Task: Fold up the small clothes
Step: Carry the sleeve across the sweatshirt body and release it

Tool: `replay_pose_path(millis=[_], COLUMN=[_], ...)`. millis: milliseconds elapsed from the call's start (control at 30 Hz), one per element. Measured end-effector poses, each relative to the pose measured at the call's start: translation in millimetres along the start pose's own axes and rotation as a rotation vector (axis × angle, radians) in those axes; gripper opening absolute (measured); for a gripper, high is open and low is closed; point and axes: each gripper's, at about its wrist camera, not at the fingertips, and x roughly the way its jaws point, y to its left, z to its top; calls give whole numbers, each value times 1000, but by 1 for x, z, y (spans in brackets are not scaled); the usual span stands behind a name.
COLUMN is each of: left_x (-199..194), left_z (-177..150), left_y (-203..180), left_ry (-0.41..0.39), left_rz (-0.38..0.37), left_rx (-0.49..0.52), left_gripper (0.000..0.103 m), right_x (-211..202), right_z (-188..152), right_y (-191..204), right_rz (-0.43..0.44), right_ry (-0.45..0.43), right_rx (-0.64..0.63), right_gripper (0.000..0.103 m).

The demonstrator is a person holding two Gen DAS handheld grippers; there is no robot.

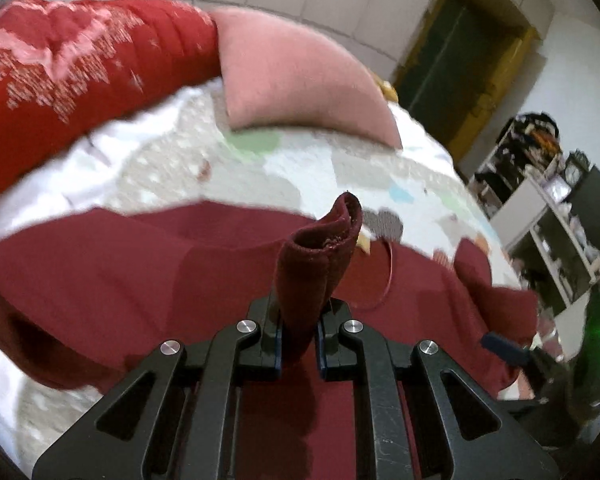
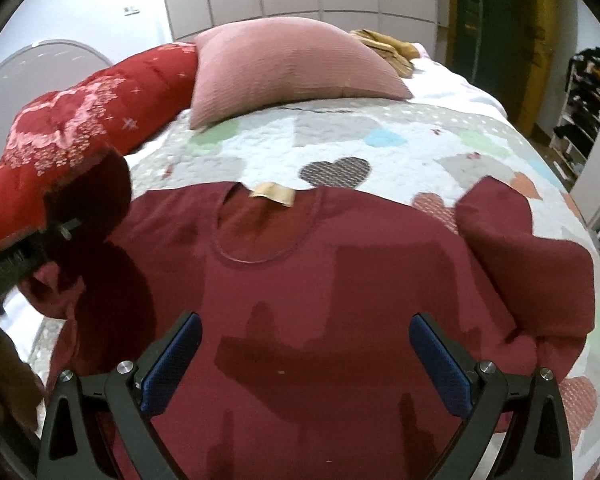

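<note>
One shirt (image 2: 340,280), maroon, long-sleeved, lying front-up on the bed (image 2: 380,136) with collar at the far side and a tan label (image 2: 273,194) at the neck. Right sleeve (image 2: 520,256) is bent back over itself near the bed's right edge. Left sleeve (image 1: 316,264) is lifted: left tool (image 1: 298,340) pinches its cuff, which stands up bunched between the pressed pads. Right tool (image 2: 306,364) hovers over the shirt's lower body, fingers spread wide, holding nothing. Fabric looks soft and plain, with few wrinkles.

Step in hand, judged: folding the left sleeve across the chest. Carry the cuff low and level toward the middle, keep the crease along the shoulder line, release only once flat.

Beyond: pink pillow (image 2: 292,68), red quilt (image 2: 80,128), shelves (image 1: 540,216) far right.
</note>
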Motion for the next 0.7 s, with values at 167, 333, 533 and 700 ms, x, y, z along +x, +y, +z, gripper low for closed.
replay_pose_path(millis=[167,333,533,700], left_x=[32,13,-55,-96], left_z=[-24,-25,-16,-1], left_y=[-4,-5,5,50], left_ry=[154,199,90,-44], left_rz=[10,-36,14,147], left_rx=[15,22,117,92], left_gripper=[11,41,54,54], right_x=[7,11,11,28], right_z=[-5,-8,-3,2], right_y=[-18,-23,-11,5], right_rz=[-7,19,125,214], right_ry=[26,39,32,73], right_rx=[43,76,104,143], right_gripper=[103,103,103,103])
